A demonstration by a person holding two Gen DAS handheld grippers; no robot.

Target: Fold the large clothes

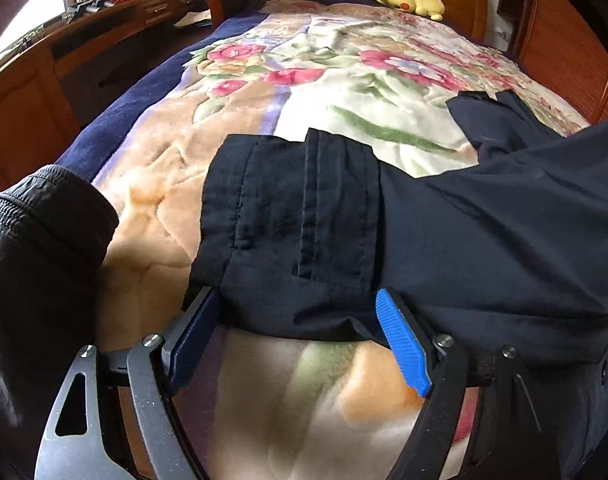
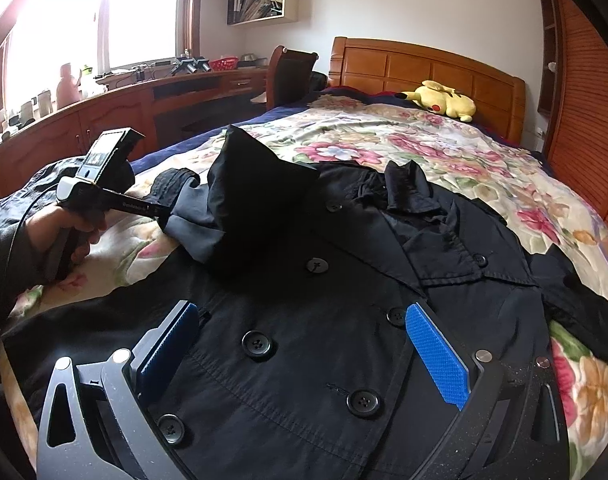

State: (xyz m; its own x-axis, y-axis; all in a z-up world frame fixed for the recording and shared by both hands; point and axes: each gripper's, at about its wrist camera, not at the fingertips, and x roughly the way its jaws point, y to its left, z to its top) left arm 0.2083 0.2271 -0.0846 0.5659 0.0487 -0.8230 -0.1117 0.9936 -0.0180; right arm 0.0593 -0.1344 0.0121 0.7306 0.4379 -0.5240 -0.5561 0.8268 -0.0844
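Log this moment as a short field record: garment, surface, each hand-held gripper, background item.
garment: black double-breasted coat, front up, one sleeve raised
surface: bed with floral blanket
left hand-held gripper: jaws apart, sleeve cuff between the pads; grip cannot be confirmed
right hand-held gripper: open, over the coat's buttoned front
background: yellow plush toy by the headboard

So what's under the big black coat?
Under the black coat you can see the flowery blanket peeking out all around it, spread over the bed. What lies straight beneath the coat's middle is covered, so I can't tell.
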